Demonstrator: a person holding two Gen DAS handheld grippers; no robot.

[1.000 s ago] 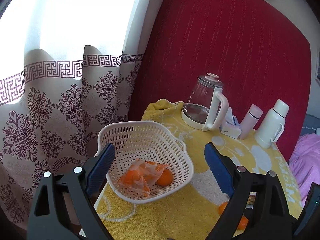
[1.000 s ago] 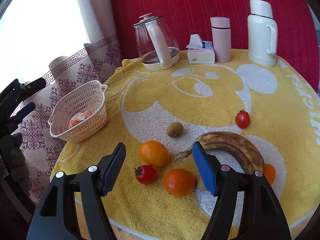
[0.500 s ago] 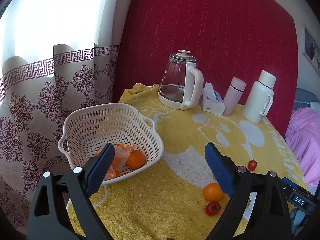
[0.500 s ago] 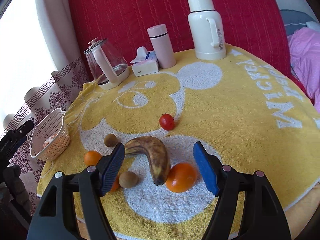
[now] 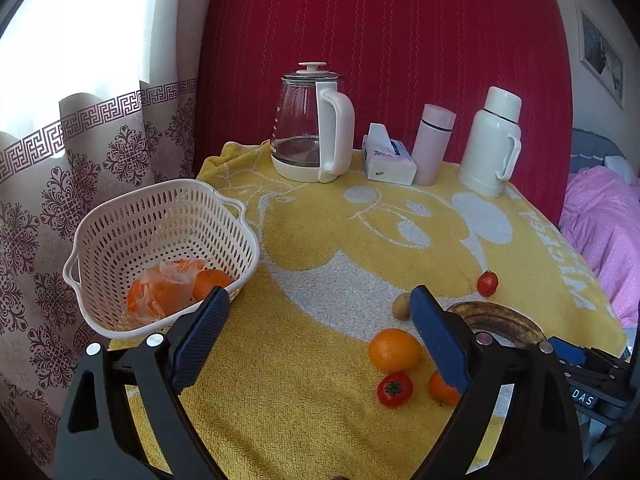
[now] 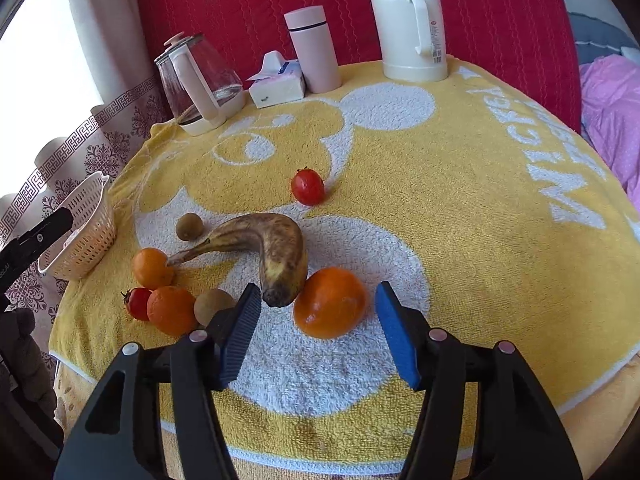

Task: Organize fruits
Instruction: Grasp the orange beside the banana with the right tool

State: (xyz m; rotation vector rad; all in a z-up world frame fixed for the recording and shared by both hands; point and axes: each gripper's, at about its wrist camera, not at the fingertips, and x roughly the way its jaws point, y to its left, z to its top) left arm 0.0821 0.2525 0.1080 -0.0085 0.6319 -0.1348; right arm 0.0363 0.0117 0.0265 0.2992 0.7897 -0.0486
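A white perforated basket (image 5: 160,216) stands at the table's left edge with oranges and a crinkled plastic bag (image 5: 172,284) inside. My left gripper (image 5: 316,340) hangs open over the yellow towel, right of the basket, with nothing between its fingers. In the right wrist view, a large orange (image 6: 330,302) lies just ahead of my open right gripper (image 6: 318,332), touching the tip of a brown-spotted banana (image 6: 276,246). To the left lie two oranges (image 6: 152,268), two kiwis (image 6: 189,225) and a tomato (image 6: 137,303). Another tomato (image 6: 307,187) sits further back.
A glass kettle (image 5: 310,140), tissue box (image 5: 386,160), pink flask (image 5: 432,144) and white thermos (image 5: 492,140) line the far edge against a red wall. A patterned curtain (image 5: 80,140) hangs at left, pink bedding (image 5: 600,216) at right. The basket (image 6: 86,232) shows at left in the right wrist view.
The left gripper has swung right, from over the basket toward the table's middle. The right gripper has moved right and closer, so the large orange now lies between its fingertips' line.
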